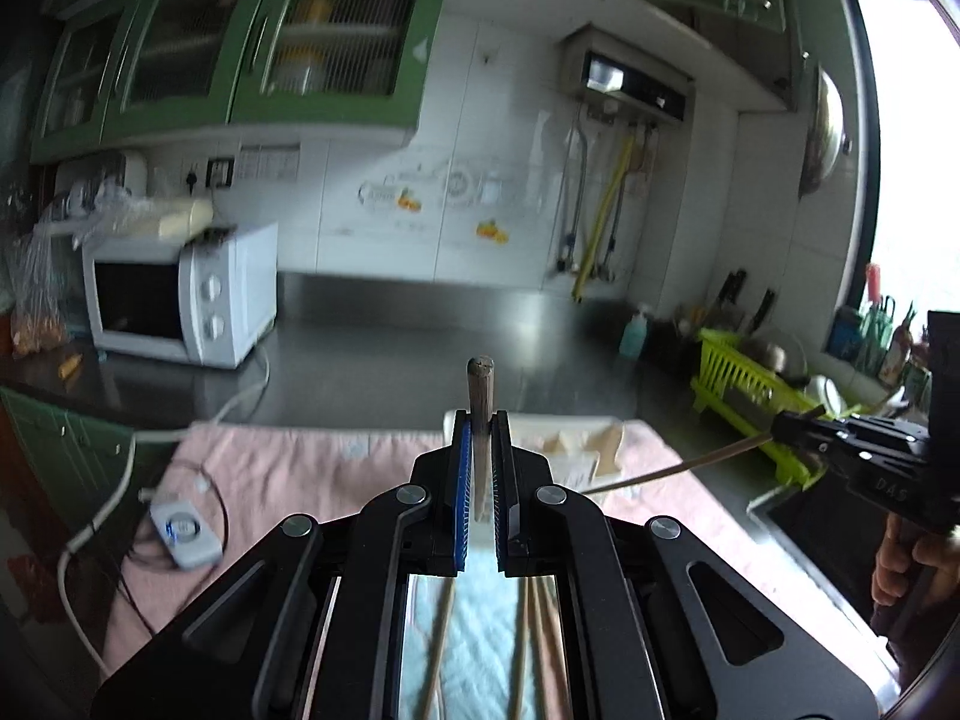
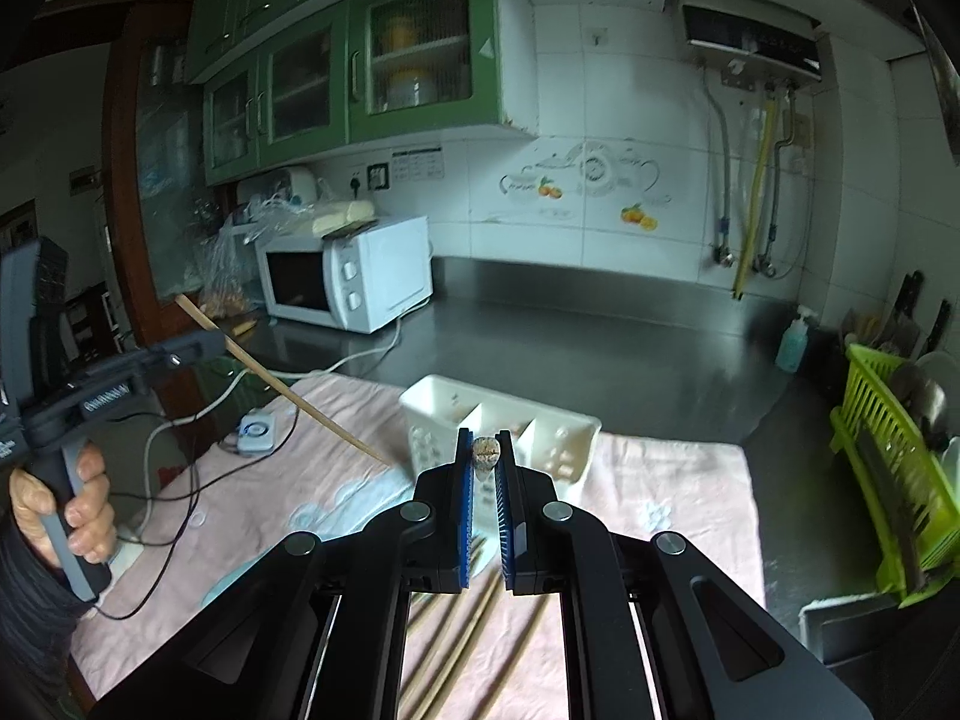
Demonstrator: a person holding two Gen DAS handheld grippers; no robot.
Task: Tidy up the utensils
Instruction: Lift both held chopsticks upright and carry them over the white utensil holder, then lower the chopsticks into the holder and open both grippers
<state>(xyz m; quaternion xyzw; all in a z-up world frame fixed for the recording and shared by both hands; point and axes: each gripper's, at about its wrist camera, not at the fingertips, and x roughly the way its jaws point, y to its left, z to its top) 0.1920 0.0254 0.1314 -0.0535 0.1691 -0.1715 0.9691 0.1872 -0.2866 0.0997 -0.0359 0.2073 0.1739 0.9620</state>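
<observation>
Much of the left wrist view is smeared by blur; the holder (image 1: 576, 438) is seen there only as a pale rim behind the fingers. The lower ends of both held chopsticks are lost between the fingers. The loose chopsticks (image 2: 462, 648) on the cloth are cut off by the black gripper frames. The contents of the green rack (image 2: 894, 474) are hard to make out.

A dark steel tabletop (image 2: 600, 348) is seen beyond the holder, under white tiled walls. A pink cloth (image 2: 270, 516) is spread beneath the holder and toward the camera. A white microwave (image 2: 348, 276) stands well left of the holder, under green wall cabinets (image 2: 360, 60). A small white device (image 2: 257, 432) with cables lies at the cloth's edge, left of the holder. The green rack sits well right of the holder.

The left hand-held gripper (image 1: 480, 468) is pressed together on a chopstick (image 1: 480, 414), whose blunt end stands up above the fingertips, nearer the camera than the holder. In the right wrist view this chopstick slants down, its tip close above the cloth just left of the holder.

The right hand-held gripper (image 2: 486, 468) is pinching a second chopstick (image 2: 486, 451), seen end-on, directly in front of the holder's middle compartment. The white three-compartment holder stands upright on the cloth's far edge.
</observation>
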